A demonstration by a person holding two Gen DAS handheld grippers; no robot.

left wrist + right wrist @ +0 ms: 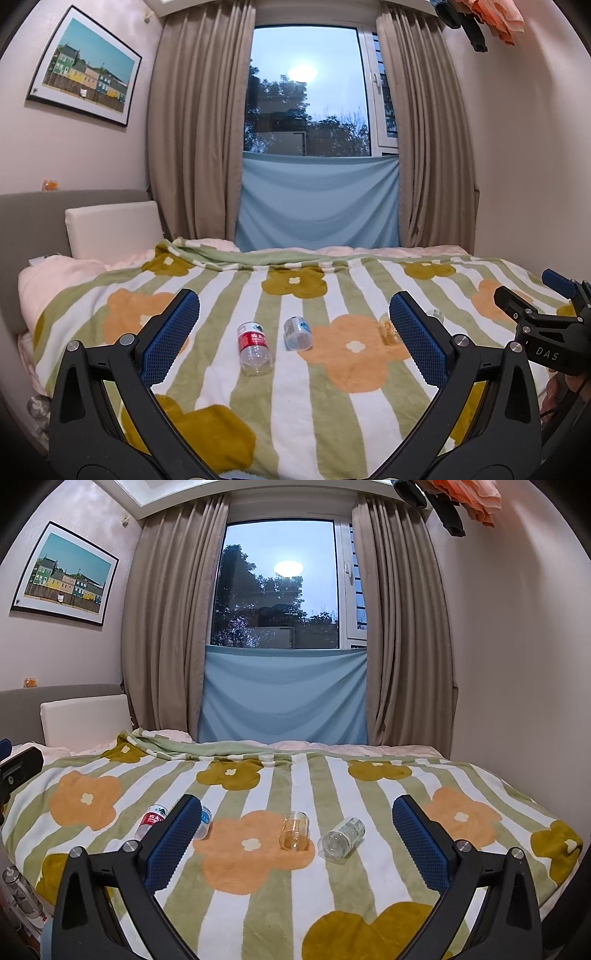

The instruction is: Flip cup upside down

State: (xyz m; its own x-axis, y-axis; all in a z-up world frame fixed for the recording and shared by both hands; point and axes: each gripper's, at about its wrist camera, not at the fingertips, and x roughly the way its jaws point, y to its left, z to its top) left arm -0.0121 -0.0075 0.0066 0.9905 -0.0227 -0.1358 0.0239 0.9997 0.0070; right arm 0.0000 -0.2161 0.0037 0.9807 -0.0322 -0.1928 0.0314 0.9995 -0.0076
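The cup is a small clear tumbler with an amber tint, a smooth cylinder resting on the blanket at the edge of an orange flower print; whether it stands or leans is hard to tell. Just to its right lies a clear ribbed container on its side, its round end toward the camera. Further left lie a red-labelled plastic bottle piece and a blue-labelled one, both transparent, both tipped over and near each other.

The blanket is soft and fleecy, striped green and white with orange and mustard flowers, and covers a bed with a grey padded headboard. Behind the bed hang taupe curtains around a window, with a pale blue cloth stretched across its lower part. A framed picture of coloured houses hangs on the left wall.

The left gripper hovers over the bed with its blue textured pads spread wide, nothing between them. The right gripper is likewise spread wide and empty, the cup lying ahead between its fingers, untouched.

In the left view the cup is mostly hidden behind the right-hand finger. In the right view the blue-labelled piece is partly covered by the left-hand finger.
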